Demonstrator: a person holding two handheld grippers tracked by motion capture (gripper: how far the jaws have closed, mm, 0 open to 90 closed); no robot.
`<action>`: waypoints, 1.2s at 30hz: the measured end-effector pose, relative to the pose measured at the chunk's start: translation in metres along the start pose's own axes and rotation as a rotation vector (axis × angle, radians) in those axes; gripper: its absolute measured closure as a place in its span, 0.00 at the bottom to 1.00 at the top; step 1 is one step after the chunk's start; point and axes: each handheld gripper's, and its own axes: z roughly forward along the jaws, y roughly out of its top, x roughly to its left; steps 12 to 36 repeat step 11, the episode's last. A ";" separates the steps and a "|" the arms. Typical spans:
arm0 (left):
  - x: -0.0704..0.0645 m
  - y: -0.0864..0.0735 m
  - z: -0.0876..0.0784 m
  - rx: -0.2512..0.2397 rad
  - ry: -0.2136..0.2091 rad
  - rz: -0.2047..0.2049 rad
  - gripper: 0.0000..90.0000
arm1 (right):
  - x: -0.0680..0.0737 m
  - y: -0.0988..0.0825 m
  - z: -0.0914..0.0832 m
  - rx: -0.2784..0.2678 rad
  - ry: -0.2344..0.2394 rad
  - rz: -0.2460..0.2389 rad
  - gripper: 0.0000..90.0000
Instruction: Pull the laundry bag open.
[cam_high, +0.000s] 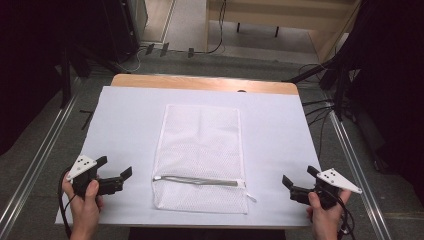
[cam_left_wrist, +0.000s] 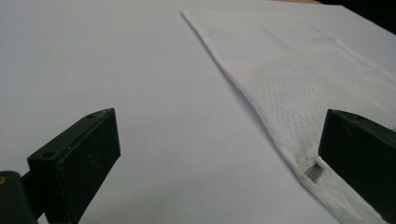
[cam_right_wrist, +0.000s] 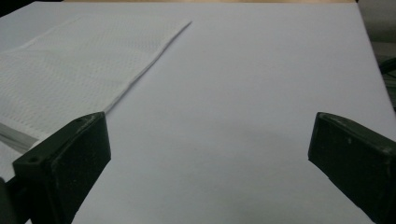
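Note:
A white mesh laundry bag (cam_high: 200, 155) lies flat in the middle of the white-covered table (cam_high: 130, 120), its grey zipper (cam_high: 197, 180) running across near the front end. My left gripper (cam_high: 116, 167) is held open to the left of the bag, nothing between its jaws. In the left gripper view the bag (cam_left_wrist: 289, 79) stretches away at the right, with the zipper end (cam_left_wrist: 314, 171) beside the right jaw. My right gripper (cam_high: 299, 176) stands open to the right of the bag, also holding nothing. The right gripper view has the bag (cam_right_wrist: 79, 70) at its left.
The table's wooden far edge (cam_high: 200, 81) shows beyond the white cover. Metal rails (cam_high: 350, 150) run along both sides of the table, and cables lie on the floor at the right. Bare white surface lies on both sides of the bag.

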 end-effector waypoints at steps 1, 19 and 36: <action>0.001 -0.001 -0.001 0.004 0.003 -0.002 0.00 | -0.003 -0.001 0.000 -0.004 -0.005 0.006 0.00; -0.001 -0.003 0.005 0.034 0.041 0.024 0.00 | -0.007 -0.005 0.004 0.016 -0.023 0.016 0.00; -0.001 -0.003 0.005 0.034 0.041 0.024 0.00 | -0.007 -0.005 0.004 0.016 -0.023 0.016 0.00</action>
